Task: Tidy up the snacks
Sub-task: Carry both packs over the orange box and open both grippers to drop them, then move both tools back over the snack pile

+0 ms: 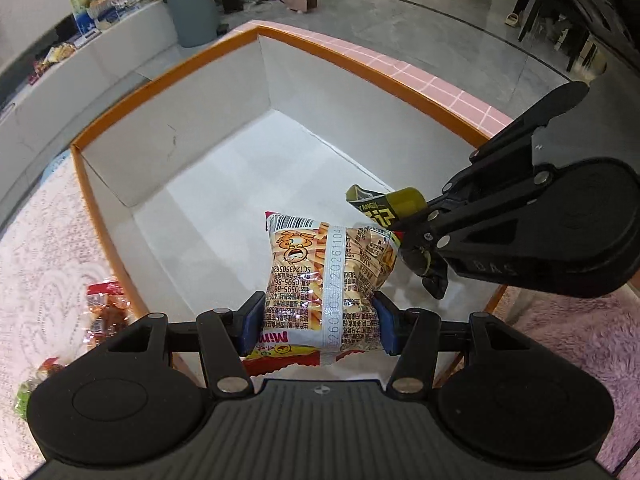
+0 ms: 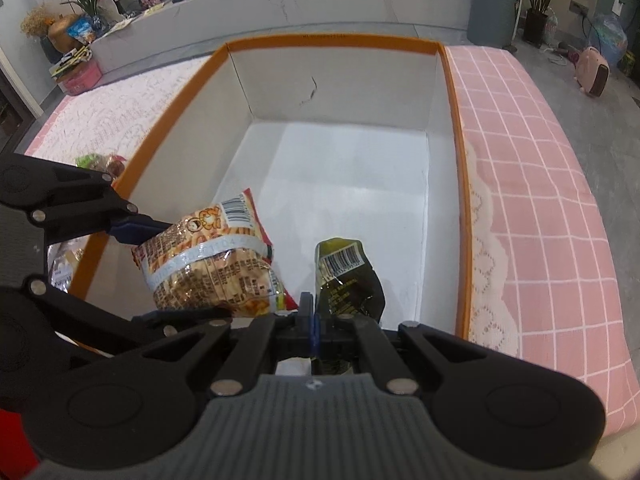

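Orange-rimmed white box (image 2: 456, 168), pink grid-patterned cloth (image 2: 532, 160), black-olive packet (image 2: 348, 280).

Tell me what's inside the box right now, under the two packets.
The box shows only a bare white floor. The orange snack packet in the left gripper and the dark packet in the right gripper hang above it. The near corner below them is hidden.

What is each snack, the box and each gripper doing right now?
Orange snack bag: held over the box.
Dark green packet: pinched, also over the box.
Box: open, nothing on its floor.
Left gripper: shut on orange bag.
Right gripper: shut on green packet.
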Motion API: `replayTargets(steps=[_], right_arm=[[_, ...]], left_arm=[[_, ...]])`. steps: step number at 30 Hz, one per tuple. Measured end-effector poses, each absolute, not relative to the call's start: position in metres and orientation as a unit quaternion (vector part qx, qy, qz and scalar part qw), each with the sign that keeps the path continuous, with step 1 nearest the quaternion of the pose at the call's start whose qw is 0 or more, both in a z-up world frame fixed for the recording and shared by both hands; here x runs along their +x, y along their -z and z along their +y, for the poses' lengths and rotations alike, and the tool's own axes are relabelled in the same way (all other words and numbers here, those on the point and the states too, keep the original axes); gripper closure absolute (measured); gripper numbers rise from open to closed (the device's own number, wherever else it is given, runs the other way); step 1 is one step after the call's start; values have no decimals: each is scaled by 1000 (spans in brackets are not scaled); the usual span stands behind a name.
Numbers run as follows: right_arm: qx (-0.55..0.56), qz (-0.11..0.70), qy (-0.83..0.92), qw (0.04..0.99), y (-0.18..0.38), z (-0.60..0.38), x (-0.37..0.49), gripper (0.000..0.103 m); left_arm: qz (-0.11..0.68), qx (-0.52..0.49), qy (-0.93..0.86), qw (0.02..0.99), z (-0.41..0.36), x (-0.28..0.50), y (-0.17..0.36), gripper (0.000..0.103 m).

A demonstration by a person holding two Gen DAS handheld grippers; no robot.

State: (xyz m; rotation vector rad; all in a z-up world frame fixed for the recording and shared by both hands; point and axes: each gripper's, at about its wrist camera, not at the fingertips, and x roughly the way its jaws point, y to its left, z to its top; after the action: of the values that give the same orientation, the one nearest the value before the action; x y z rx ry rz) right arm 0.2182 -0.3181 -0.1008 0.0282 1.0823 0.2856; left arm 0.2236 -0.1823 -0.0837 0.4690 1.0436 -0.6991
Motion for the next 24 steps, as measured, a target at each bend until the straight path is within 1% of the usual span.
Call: replayTargets(steps=[5,10,13,15,20,21,22,23,24], right_arm=[[15,522,-134,843,103,-321,219,103],[9,527,-132,839,102,-319,220,103],[13,530,-132,838,102,-317,218,103],[12,531,-129,838,102,-317,217,103],[9,530,-130,838,96,-316,215,99],[8,529,-130,838,94,-315,213,94],[6,528,-131,839,92,-313,212,83],[5,525,-128,841,89,-313,211,77],[2,522,-125,844,87,-311,209,69]], left_arm=[[492,207,319,783,-182,227,83,38],[497,174,314,790,-174,235,77,28],[493,169,309,796,-170,236,70,25],[490,175,311,796,-170,235,65,24],[476,173,316,802,-163,224,51,24],[475,170,315,804,-161,222,48,24],[472,168,314,806,-159,219,45,24],[468,164,313,810,-156,217,42,24],[467,160,311,812,-153,214,39,24]])
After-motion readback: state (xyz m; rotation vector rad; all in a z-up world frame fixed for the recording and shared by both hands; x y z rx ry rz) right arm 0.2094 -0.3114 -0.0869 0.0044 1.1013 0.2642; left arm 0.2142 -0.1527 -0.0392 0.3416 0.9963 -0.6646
